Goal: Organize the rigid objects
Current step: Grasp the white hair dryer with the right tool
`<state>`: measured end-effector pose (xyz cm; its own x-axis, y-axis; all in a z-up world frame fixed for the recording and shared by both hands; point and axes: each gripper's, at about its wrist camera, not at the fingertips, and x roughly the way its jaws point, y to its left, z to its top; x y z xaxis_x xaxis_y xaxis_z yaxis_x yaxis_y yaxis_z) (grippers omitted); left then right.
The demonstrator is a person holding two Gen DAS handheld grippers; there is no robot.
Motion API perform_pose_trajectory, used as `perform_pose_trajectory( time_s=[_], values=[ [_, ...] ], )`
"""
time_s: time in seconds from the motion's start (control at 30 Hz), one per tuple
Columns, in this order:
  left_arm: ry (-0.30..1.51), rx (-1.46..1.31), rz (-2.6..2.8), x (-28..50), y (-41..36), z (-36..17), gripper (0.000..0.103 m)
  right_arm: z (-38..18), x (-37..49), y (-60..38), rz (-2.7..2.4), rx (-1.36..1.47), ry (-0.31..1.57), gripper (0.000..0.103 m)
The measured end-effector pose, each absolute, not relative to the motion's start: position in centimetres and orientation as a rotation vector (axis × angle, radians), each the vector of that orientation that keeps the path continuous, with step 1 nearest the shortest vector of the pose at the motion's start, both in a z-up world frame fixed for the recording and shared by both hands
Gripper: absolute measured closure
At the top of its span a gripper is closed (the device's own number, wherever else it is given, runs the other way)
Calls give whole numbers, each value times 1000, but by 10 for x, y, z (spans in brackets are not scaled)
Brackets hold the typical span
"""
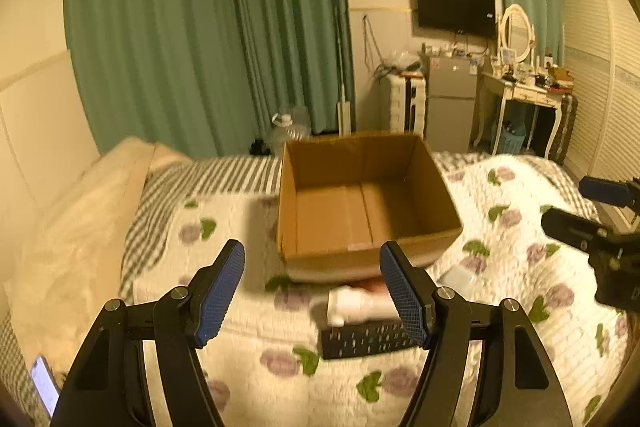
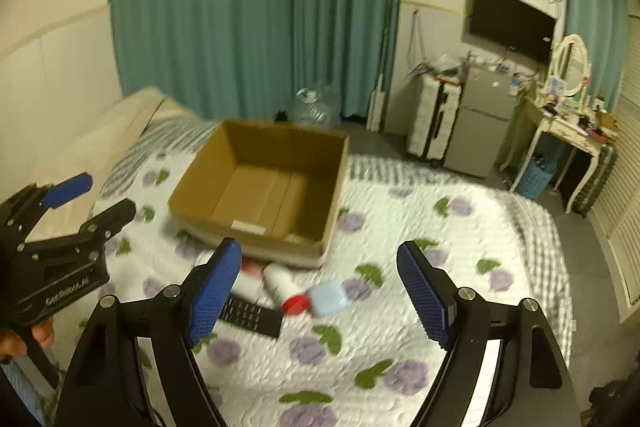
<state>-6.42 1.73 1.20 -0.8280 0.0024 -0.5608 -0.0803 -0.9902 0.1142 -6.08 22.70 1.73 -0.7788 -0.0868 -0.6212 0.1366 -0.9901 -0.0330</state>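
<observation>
Bedroom, quilted bed (image 2: 460, 247): both your jaws stood wide and empty, box (image 2: 264, 187) empty beyond them. Remote (image 2: 252, 315), white bottle (image 2: 280, 283) and blue case (image 2: 330, 298) lay between right jaws; likely next grab.

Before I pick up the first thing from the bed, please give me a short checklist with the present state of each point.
1. Cardboard box open, nothing seen inside: ok.
2. Left gripper fingers apart, nothing between them: ok.
3. Right gripper fingers apart, nothing between them: ok.
4. Remote control, white bottle and pale blue case lie on the quilt in front of the box: ok.
5. Items apart enough for a clean grasp: not ok, they lie crowded.
6. Which item the red cap belongs to: cannot tell, blurred.
</observation>
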Motion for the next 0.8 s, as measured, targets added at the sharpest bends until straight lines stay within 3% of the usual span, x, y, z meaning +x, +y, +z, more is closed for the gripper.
perform_pose_trajectory(
  time_s=[0.53,0.8],
  values=[
    [304,-1237,2891,-96,1,-113,30,-103,-117,189,-2597,1271,155,23],
    [329,-1344,2914,-107,-29,-135,30,-134,-147,133,-2443,1295,344,23]
  ],
)
